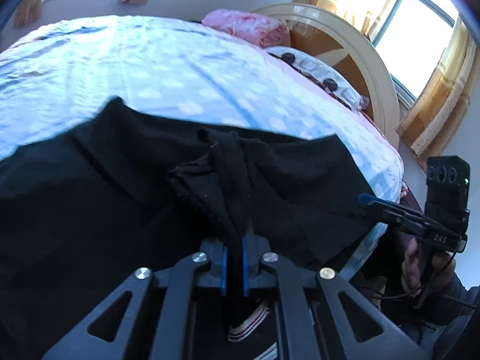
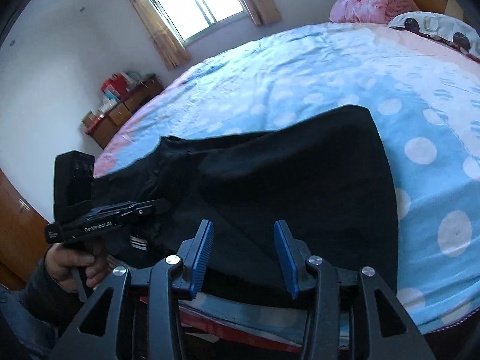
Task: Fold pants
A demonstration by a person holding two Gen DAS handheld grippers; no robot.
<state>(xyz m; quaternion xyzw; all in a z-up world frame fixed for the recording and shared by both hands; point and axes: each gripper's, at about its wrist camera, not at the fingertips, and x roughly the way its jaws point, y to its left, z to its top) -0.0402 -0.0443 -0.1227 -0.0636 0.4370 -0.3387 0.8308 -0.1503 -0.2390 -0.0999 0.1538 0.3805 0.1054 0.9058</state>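
Black pants [image 1: 120, 180] lie spread on the near part of the bed; they also show in the right wrist view [image 2: 285, 180]. My left gripper [image 1: 233, 258] is shut on a bunched fold of the pants, which rises from between its blue pads [image 1: 244, 265]. My right gripper [image 2: 244, 255] is open and empty, its blue pads [image 2: 202, 255] just above the pants' near edge. The right gripper shows in the left wrist view [image 1: 369, 200] at the right edge of the pants. The left gripper shows in the right wrist view [image 2: 159, 205] at the left.
The bed has a light blue sheet with white dots [image 2: 330, 69]. A pink blanket [image 1: 246, 27] and a spotted pillow [image 1: 318, 72] lie by the round headboard [image 1: 360, 51]. A wooden dresser with boxes [image 2: 120, 105] stands by the far wall. Curtained windows [image 2: 195, 0] are behind.
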